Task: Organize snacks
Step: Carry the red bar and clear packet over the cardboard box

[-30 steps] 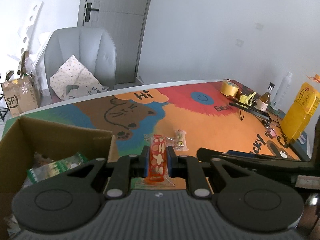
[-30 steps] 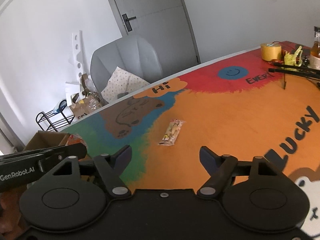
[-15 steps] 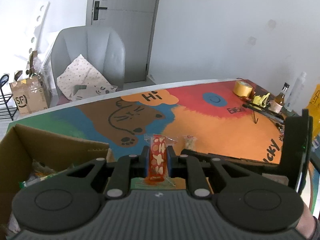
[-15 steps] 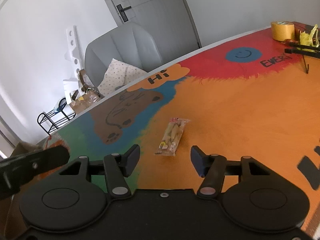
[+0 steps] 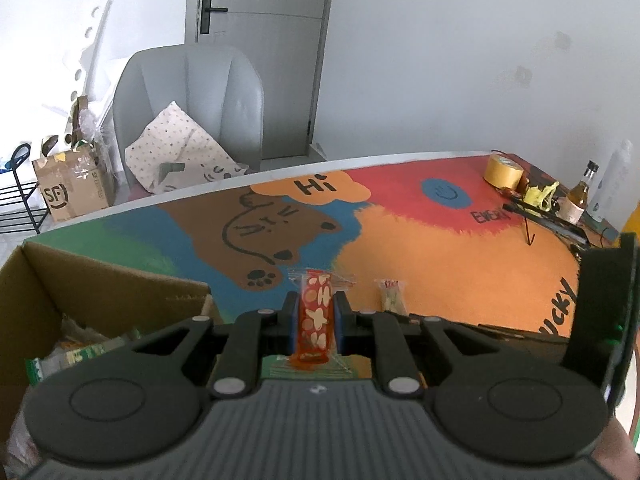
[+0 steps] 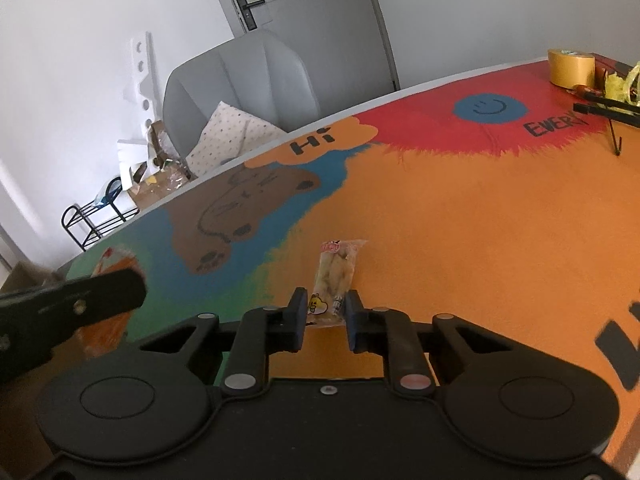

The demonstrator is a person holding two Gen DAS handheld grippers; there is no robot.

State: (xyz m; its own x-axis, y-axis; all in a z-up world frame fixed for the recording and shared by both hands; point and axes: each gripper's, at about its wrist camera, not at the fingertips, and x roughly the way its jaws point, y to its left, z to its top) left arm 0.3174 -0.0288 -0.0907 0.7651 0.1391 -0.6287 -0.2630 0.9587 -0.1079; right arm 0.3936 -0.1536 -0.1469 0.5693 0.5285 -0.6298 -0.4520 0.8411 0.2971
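My left gripper (image 5: 316,300) is shut on an orange snack packet (image 5: 315,328) with pale shapes, held lengthwise above the table's near edge. Just to its left stands an open cardboard box (image 5: 100,276) with green packets (image 5: 80,356) inside. A pale, clear-wrapped snack packet (image 6: 338,268) lies on the orange part of the table mat. My right gripper (image 6: 326,300) is shut on that packet's near end, its pads pressing both sides. The same pale packet (image 5: 392,300) shows in the left wrist view, right of the orange one, its near end hidden behind the left gripper.
A yellow tape roll (image 5: 502,170), a small bottle (image 5: 578,196) and a black stand (image 6: 612,120) crowd the table's far right. A grey chair (image 5: 192,96) with a dotted cushion stands behind the table. The colourful mat (image 6: 460,220) covers the tabletop.
My right gripper came forward and down over the pale packet and its jaws closed from wide apart onto it. The left gripper kept its hold on the orange packet, shifting slightly.
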